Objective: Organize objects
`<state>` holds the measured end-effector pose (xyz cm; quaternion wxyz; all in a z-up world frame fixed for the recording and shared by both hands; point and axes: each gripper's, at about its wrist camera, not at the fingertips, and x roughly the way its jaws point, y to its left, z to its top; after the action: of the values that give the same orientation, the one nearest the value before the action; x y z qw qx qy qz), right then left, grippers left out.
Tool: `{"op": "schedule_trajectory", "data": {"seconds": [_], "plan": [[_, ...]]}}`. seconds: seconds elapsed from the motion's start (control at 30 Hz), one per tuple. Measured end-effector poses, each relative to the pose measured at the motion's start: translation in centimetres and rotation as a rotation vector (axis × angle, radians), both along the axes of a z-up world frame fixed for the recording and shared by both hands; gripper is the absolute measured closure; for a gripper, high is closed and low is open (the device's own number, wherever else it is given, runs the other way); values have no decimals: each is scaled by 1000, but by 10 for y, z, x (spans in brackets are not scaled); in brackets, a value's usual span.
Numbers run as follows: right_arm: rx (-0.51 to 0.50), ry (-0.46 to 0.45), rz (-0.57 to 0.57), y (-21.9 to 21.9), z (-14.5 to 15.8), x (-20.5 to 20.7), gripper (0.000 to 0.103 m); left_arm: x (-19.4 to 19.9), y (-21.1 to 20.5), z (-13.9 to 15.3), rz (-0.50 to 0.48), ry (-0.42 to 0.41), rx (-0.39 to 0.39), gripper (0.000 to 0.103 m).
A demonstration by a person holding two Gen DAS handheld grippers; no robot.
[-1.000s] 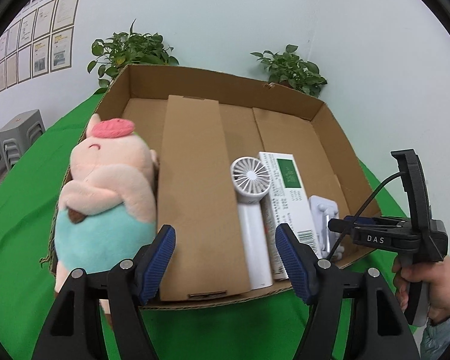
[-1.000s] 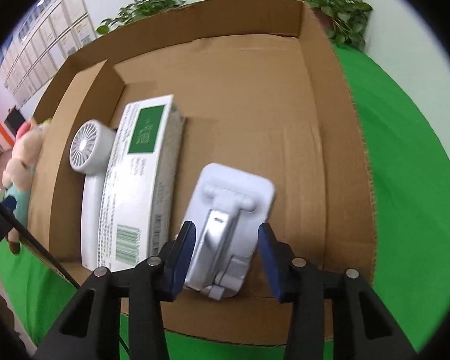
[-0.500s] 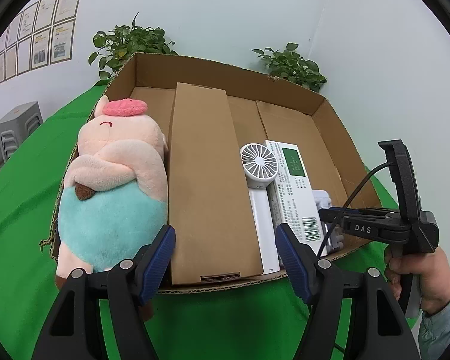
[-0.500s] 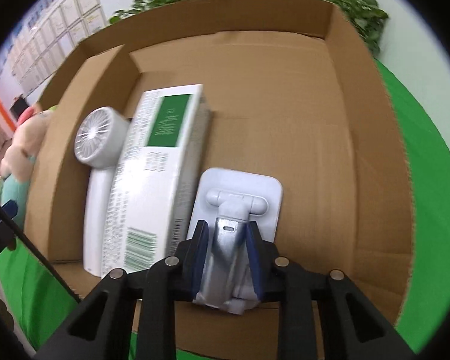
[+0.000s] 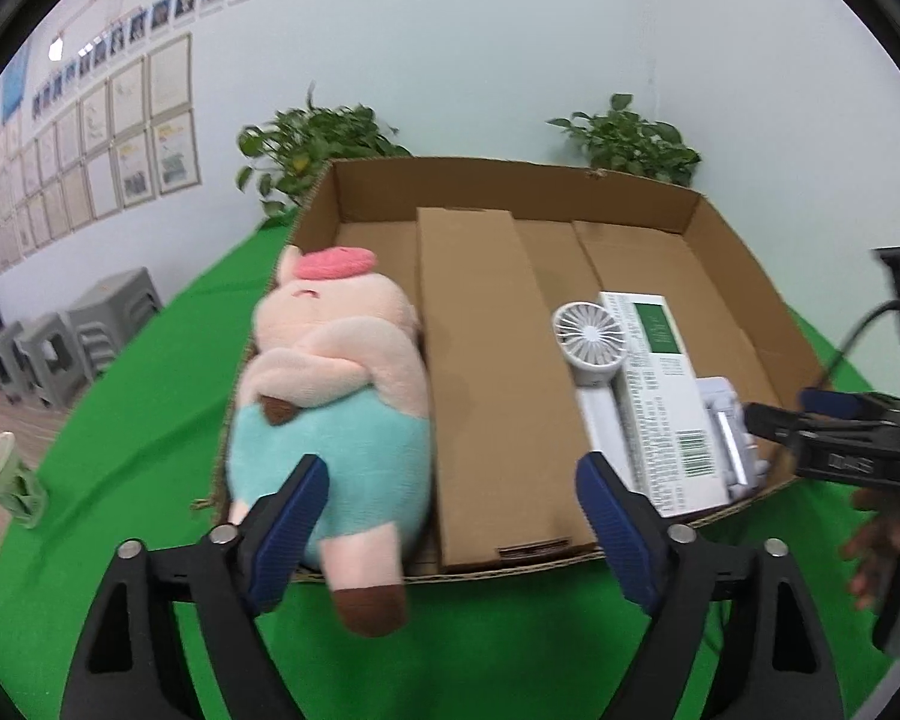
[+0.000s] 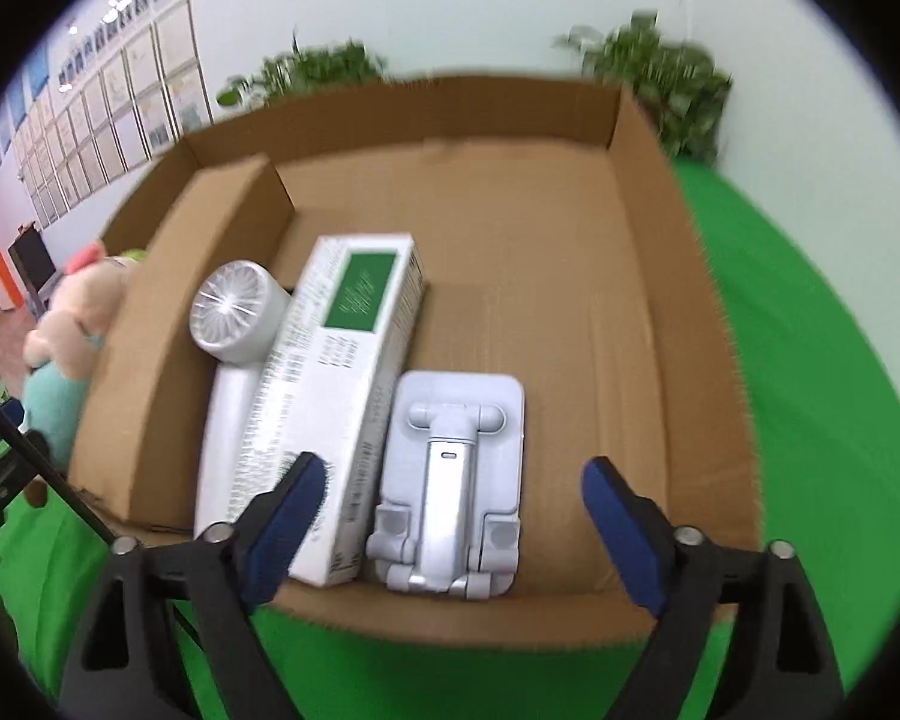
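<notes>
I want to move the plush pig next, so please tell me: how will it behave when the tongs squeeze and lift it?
The plush pig looks soft and stuffed, so it will probably compress and sag when lifted by one end. It likely weighs little for its bulk. One foot hangs over the cardboard box edge, so it might catch there. Its fuzzy fabric should not slip much.

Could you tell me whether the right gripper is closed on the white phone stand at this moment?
No, the right gripper is wide open, its blue pads clear of the white phone stand, which lies flat in the cardboard box.

In the box (image 6: 684, 324), fan (image 6: 234, 324), carton (image 6: 342, 384) and stand (image 6: 456, 468) side by side (apparently touching), plush (image 5: 330, 402) leftmost.
</notes>
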<state>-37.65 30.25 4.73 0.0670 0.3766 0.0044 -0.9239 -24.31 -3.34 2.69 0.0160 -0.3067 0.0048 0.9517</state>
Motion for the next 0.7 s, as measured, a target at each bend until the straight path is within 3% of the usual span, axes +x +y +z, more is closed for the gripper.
{"op": "schedule_trajectory", "data": {"seconds": [0.1,0.27,0.43,0.7], "plan": [[4,132,-10,-8,4,29,11,6,-3,-5,56,45,-27,1],[-42,247,-5,-36,-5,37,11,8,-4,-24,95,88,-53,1],[-38,277,-33,-49,-14,34,11,0,-1,-39,120,122,-62,0],[-27,221,-87,-41,-21,41,10,-14,7,-47,146,109,-114,0]]}}
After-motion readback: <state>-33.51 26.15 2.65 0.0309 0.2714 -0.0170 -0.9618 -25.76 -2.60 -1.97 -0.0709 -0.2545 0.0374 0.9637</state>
